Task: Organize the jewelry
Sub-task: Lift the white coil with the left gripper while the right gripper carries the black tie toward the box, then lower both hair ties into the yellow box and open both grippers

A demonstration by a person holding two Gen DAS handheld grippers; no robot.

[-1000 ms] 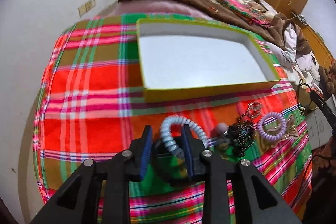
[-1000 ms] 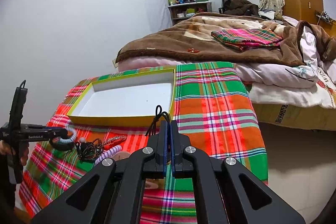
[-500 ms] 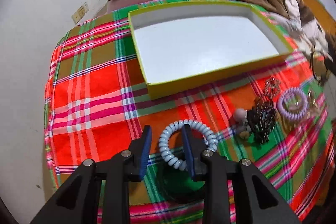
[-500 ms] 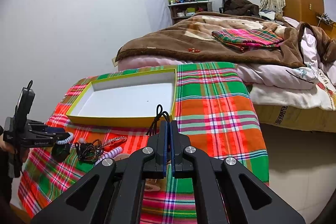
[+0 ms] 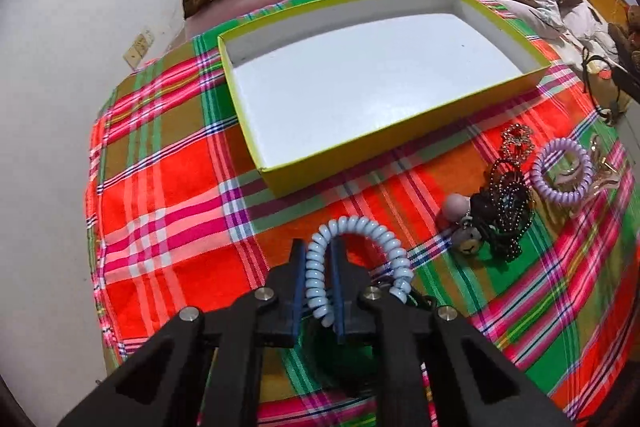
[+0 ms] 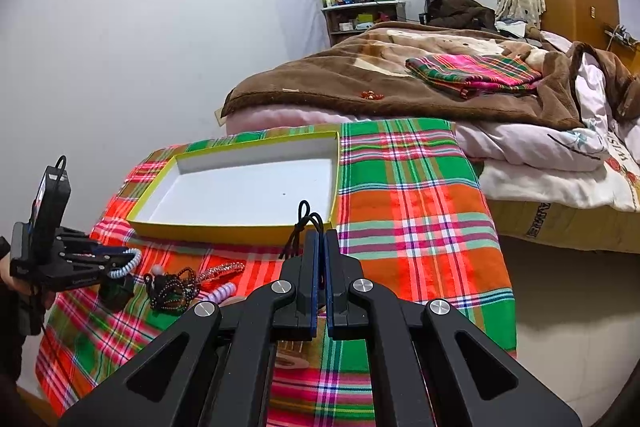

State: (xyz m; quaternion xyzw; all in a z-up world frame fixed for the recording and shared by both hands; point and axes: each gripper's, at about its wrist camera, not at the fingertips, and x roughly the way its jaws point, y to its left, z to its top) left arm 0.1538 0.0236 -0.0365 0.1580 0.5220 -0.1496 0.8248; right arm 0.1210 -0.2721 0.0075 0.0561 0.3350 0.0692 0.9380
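We log the pale blue coil band point(image 5: 360, 243) at lower centre of the left wrist view, one side of its loop pinched between the blue pads of the left tool point(image 5: 318, 283), which is clenched on it. The rest of the loop arches up and to the right of the fingers. In the right wrist view the same band shows at far left, hanging from the tool tip above the plaid cloth point(image 5: 168, 187); whether it touches the cloth we cannot tell.

The right tool point(image 6: 320, 247), lower centre of its own view, is closed on a thin black cord point(image 6: 305, 223), whose loops stick up above the fingertips.

Above the band in the left wrist view lies the yellow box point(image 5: 400, 143), open, with a white interior and nothing in it. It sits on the plaid cloth covering the tabletop.

To the right of the band, near the box's front wall, we note the remaining pieces on the cloth: a dark bead cluster point(image 5: 504, 211) touching a small round pale charm point(image 5: 456, 207), a rhinestone clip point(image 5: 518, 143) just above them, and a purple coil band point(image 5: 562, 177) at the right edge, beside the cluster.

Behind the tabletop, in the upper part of both views, is a bed with a brown blanket point(image 6: 360, 83) and a folded plaid cloth point(image 6: 476, 75) on it.
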